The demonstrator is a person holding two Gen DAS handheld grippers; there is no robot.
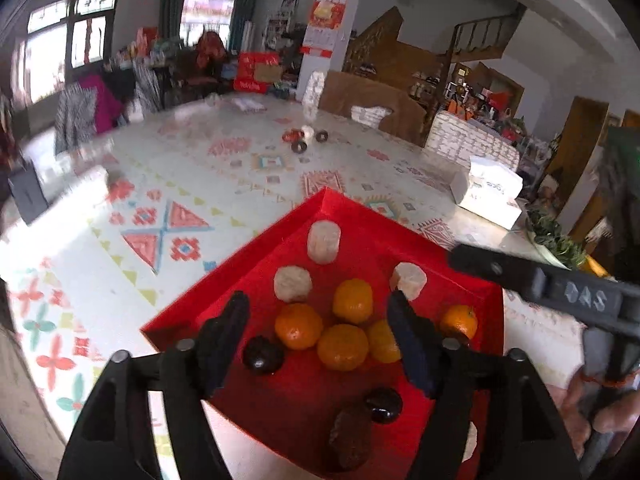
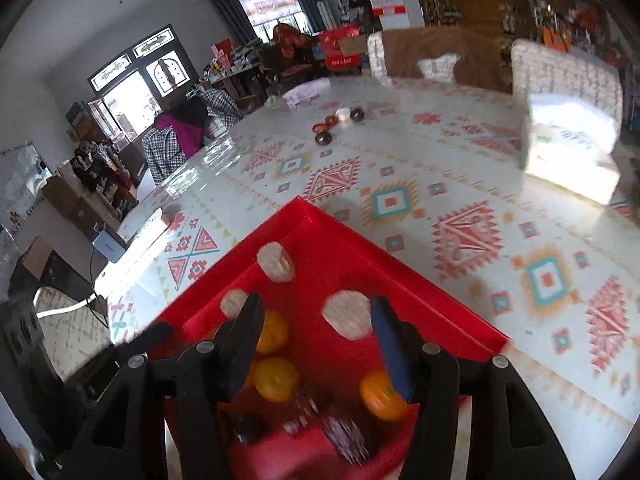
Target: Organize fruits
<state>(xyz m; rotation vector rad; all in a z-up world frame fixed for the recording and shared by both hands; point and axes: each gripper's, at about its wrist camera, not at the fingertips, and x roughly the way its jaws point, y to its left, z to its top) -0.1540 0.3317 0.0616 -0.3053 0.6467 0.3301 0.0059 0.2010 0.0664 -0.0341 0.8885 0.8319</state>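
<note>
tray: red tray [image 1: 472, 292] on the patterned tablecloth [image 1: 168, 184], one corner pointing away from both cameras
left gripper: left gripper [image 1: 318, 312] hangs over the tray, jaws apart, nothing between the pads; fingers [image 1: 224, 332] do not touch any fruit
right gripper: right gripper [image 2: 316, 312] over the same tray, jaws apart, nothing held; in the left wrist view its black body [image 1: 568, 292] reaches in from the right
oranges: five oranges [image 1: 352, 300] in the tray; four clustered, touching or nearly so, one [image 1: 460, 320] apart near the right wall
pale pieces: three whitish round pieces [image 1: 323, 240] at the tray's far end, each apart from the others
dark fruit: two glossy dark round fruits [image 1: 262, 354] in the near part of the tray; a brown lumpy item [image 1: 350, 436] just beside the nearer one
right wrist view: near tray contents blurred, items there not identifiable
far table: small group of dark and red round items [image 1: 304, 138] well beyond the tray
tissue box: white tissue box [image 1: 486, 192] on the table, right of the tray, apart from it
person: fingers of a hand [image 1: 600, 412] visible at the right edge of the left wrist view
</note>
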